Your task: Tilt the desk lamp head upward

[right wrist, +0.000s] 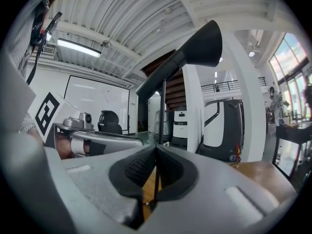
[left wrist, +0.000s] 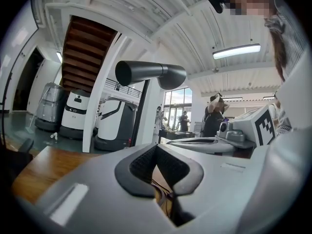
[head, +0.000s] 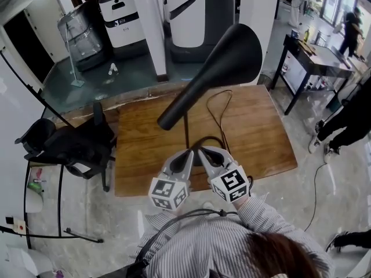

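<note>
- Left claw (left wrist: 157, 149) is closed: in its own view the two dark ribbed pads meet along one seam, and nothing sits between them.
- Right claw (right wrist: 156, 150) is closed as well, with its pads pressed to each other and nothing visibly caught in them. The lamp pole (right wrist: 161, 111) rises straight beyond the seam, and whether the tips touch it cannot be told.
- Seen from the head view, the two claws lie side by side, almost touching, over the near part of the wooden table (head: 261, 138). Their tips point away from the person toward the foot of the pole.
- Marker cubes (head: 168, 193) sit at the rear of each claw, just above the person's striped shirt (head: 203, 242).
- The desk lamp head (head: 217, 68), a black cone, stands above the middle of the table on the thin pole. Its wide mouth faces the far right and sits higher than its narrow rear end, which reaches out to the left of the pole.
- A dark cable (head: 223, 112) lies in a long loop on the table, running from beside the right claw's tip toward the far edge and back.
- A black office chair (head: 69, 141) stands against the table's left edge.
- Beyond the table, white machines (head: 191, 16) stand on the floor.
- A dark-framed bench (head: 313, 59) stands at the far right, with a person's dark-clad legs (head: 348, 120) near it.
</note>
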A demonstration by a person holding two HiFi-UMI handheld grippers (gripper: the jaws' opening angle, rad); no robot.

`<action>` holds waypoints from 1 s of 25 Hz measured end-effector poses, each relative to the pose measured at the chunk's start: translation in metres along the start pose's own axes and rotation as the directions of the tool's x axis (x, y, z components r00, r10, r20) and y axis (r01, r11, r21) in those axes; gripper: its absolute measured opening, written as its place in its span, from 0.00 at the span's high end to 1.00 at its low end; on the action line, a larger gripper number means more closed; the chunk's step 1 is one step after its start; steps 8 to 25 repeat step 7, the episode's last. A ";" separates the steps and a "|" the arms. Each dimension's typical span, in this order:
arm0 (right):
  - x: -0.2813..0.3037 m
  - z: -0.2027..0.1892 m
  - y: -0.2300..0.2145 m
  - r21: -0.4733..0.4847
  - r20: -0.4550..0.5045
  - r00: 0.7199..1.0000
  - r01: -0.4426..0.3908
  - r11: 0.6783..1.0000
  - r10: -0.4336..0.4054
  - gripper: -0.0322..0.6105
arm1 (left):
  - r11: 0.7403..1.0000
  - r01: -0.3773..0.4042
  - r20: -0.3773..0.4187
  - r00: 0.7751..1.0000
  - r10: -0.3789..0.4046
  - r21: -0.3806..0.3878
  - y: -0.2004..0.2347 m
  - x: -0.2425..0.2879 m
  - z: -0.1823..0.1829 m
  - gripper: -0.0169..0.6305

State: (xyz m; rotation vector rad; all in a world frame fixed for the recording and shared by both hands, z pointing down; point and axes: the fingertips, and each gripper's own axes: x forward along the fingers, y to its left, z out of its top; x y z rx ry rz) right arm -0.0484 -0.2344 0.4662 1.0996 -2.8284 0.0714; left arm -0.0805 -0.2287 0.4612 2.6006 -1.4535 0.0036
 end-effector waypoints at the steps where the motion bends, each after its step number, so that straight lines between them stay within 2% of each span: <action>1: 0.000 0.000 0.000 0.001 -0.001 1.000 -0.001 1.000 0.001 0.95 | 1.000 -0.001 0.000 1.000 0.001 -0.002 0.000 0.000 0.000 0.96; 25: 0.003 0.000 0.004 -0.003 -0.007 1.000 -0.005 1.000 0.005 0.95 | 1.000 -0.004 0.001 1.000 0.004 0.000 0.002 -0.002 0.001 0.96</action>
